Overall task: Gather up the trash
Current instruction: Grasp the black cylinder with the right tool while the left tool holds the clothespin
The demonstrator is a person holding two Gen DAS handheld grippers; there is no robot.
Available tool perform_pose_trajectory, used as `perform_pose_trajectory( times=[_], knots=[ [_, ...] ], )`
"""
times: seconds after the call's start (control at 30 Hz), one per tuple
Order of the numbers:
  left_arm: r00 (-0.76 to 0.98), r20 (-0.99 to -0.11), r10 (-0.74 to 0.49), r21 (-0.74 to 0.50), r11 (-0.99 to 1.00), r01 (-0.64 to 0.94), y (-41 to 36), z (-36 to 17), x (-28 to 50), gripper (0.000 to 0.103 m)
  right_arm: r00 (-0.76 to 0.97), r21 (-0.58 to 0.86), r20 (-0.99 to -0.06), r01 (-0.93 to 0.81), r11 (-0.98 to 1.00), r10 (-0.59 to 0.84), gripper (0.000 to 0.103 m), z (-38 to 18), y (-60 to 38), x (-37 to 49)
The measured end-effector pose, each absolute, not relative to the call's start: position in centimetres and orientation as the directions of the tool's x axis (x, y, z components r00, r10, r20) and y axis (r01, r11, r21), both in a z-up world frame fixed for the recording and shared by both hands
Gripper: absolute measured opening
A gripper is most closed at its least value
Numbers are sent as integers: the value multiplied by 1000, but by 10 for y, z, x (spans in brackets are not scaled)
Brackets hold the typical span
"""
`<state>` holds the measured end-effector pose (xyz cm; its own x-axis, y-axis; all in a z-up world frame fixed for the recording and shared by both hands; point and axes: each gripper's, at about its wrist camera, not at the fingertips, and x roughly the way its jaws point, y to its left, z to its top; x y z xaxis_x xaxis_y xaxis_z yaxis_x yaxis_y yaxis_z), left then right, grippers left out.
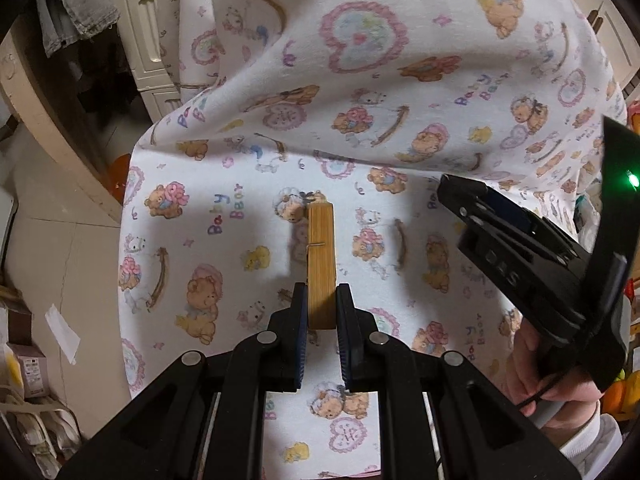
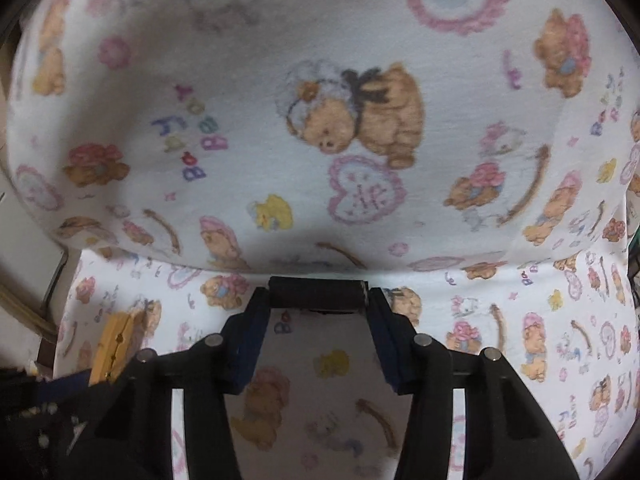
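Observation:
My left gripper [image 1: 322, 304] is shut on a wooden clothespin [image 1: 321, 256], held upright over the seat of a chair covered in white teddy-bear print cloth [image 1: 192, 216]. My right gripper [image 2: 318, 296] is shut on a small black cylinder [image 2: 316, 294], held crosswise between its fingertips, close to the cloth-covered chair back [image 2: 280, 120]. The right gripper also shows in the left wrist view [image 1: 460, 204] at the right, above the seat. The clothespin shows in the right wrist view [image 2: 116, 340] at lower left.
A beige tiled floor [image 1: 60, 248] lies left of the chair, with a white paper scrap [image 1: 62, 330] on it. Cream drawers [image 1: 148, 40], hanging grey clothes [image 1: 76, 12] and a beige curved board [image 1: 52, 128] stand at the back left. Boxes and clutter [image 1: 28, 368] sit at the lower left.

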<state>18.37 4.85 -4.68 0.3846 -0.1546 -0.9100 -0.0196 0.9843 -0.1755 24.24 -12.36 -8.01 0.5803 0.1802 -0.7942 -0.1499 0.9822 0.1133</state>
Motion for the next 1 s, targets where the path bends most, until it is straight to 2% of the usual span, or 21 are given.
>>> perform_pose_trajectory(
  times=[0.23,0.37,0.53,0.6,0.87,1.0],
  knots=[
    [407,-906,-116,-120,993,18,26,-43,177,12,518,185,-805,-243,952,289,47,-70,-152,205],
    [372,-910,-183,-201,980,-8,33,-53,177,12,476,221,-816,-264,939,326,47,-71,-169,184],
    [377,-911,-164,-179,984,-3,29,-53,173,12,417,212,-839,-343,915,351,48,-80,-170,168],
    [371,-913,-167,-184,983,-10,31,-56,173,12,419,193,-842,-354,915,340,55,-82,-171,163],
    [371,-913,-171,-181,983,7,25,-53,173,12,438,230,-835,-272,934,333,60,-75,-178,151],
    [342,-918,-200,-203,979,27,18,-55,172,12,392,336,-832,-204,919,392,53,-79,-185,153]
  ],
)
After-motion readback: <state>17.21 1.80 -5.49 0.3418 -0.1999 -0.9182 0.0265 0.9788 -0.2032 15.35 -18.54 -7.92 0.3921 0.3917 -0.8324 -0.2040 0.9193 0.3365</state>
